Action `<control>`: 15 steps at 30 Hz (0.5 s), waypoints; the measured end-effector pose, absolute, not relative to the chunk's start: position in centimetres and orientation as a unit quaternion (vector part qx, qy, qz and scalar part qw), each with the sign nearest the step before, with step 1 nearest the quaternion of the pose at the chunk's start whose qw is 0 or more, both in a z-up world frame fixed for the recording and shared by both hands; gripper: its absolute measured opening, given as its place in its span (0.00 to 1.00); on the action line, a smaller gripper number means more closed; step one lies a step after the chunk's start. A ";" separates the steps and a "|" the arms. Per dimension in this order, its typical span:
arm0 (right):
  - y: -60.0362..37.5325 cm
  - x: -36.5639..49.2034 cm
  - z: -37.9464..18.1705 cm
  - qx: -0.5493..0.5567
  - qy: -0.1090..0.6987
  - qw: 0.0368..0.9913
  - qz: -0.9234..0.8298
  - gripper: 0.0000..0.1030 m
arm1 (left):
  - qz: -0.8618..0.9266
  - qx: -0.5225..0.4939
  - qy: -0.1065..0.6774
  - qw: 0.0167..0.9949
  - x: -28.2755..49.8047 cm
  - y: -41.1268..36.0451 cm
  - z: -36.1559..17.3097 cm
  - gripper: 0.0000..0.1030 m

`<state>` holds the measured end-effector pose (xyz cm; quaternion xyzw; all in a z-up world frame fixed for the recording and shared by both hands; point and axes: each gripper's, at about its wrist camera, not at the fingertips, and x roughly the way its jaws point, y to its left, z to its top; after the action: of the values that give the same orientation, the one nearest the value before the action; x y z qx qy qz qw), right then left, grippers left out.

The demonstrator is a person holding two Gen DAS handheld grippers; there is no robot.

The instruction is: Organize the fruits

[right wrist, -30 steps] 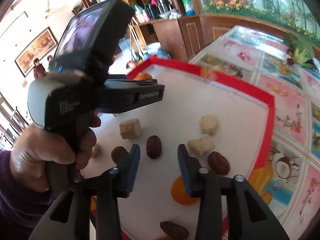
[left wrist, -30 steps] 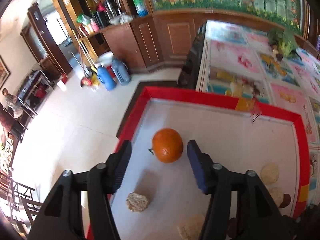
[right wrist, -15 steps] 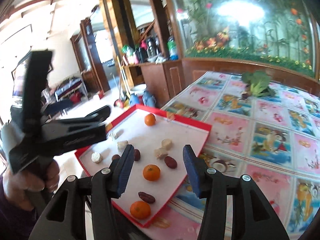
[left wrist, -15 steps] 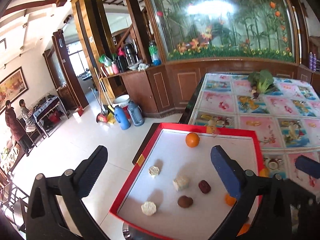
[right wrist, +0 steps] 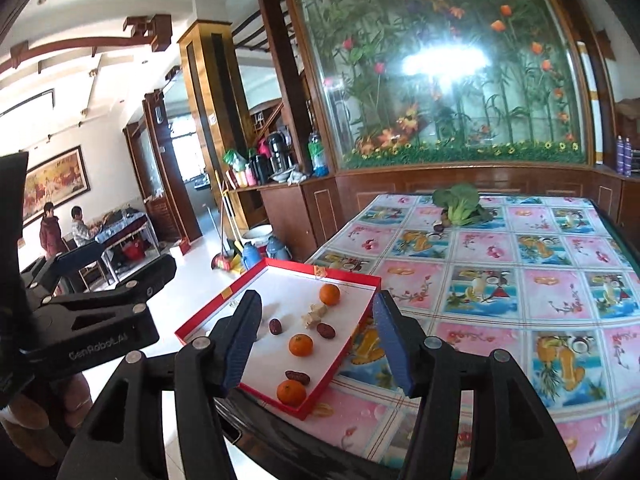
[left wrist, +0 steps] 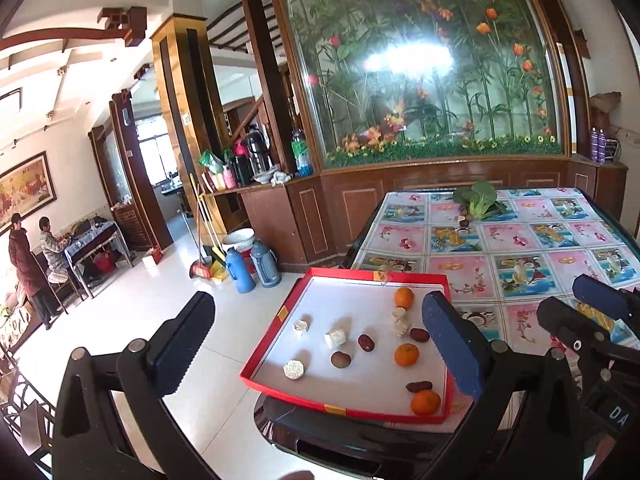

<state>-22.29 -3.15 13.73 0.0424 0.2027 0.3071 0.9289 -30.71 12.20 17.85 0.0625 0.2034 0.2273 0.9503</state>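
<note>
A red-rimmed tray (left wrist: 264, 354) (right wrist: 344, 354) with a white floor sits on the table's near left corner. It holds three oranges: one at the far side (left wrist: 403, 297) (right wrist: 329, 294), one in the middle (left wrist: 406, 355) (right wrist: 300, 345), one at the near edge (left wrist: 425, 402) (right wrist: 291, 392). Red dates (left wrist: 365, 342) (right wrist: 275, 326) and pale snack pieces (left wrist: 335, 337) lie between them. My left gripper (left wrist: 320, 344) is open, held high and back from the tray, empty. My right gripper (right wrist: 314, 350) is open too, above the tray's near right side, also empty.
The table wears a patterned cloth (right wrist: 500, 280); a leafy green vegetable (left wrist: 478, 200) (right wrist: 460, 204) lies at its far end. Thermos flasks (left wrist: 252, 266) and a broom stand on the tiled floor to the left. Two people (left wrist: 34, 248) are at a distant table.
Both grippers have pulled up and back from the tray. The left one was astride the far orange a second ago; that orange now rests on the tray, and the left jaws have widened.
</note>
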 end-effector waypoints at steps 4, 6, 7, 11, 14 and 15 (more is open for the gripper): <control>-4.3 -25.0 14.4 0.040 0.180 0.937 0.295 0.61 | 0.226 0.067 0.177 0.956 -34.2 11.1 18.5 1.00; -4.6 -26.0 14.6 0.044 0.171 0.939 0.294 0.64 | 0.229 0.067 0.168 0.957 -35.5 10.8 18.5 1.00; -4.6 -26.5 14.7 0.044 0.166 0.940 0.296 0.65 | 0.229 0.070 0.163 0.957 -36.1 10.7 18.4 1.00; -4.2 -28.2 14.9 0.030 0.139 0.944 0.297 0.69 | 0.222 0.067 0.165 0.958 -37.2 10.9 18.1 1.00; -3.7 -28.8 15.0 0.023 0.115 0.948 0.296 0.71 | 0.231 0.060 0.157 0.958 -37.7 11.3 17.9 1.00; -3.4 -28.8 15.0 0.019 0.109 0.949 0.294 0.73 | 0.232 0.060 0.157 0.958 -37.8 11.4 17.9 1.00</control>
<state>-28.80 -3.44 15.03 0.0188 0.1088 0.2938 0.9495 -37.75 11.44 17.90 0.0605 0.1569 0.2318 0.9581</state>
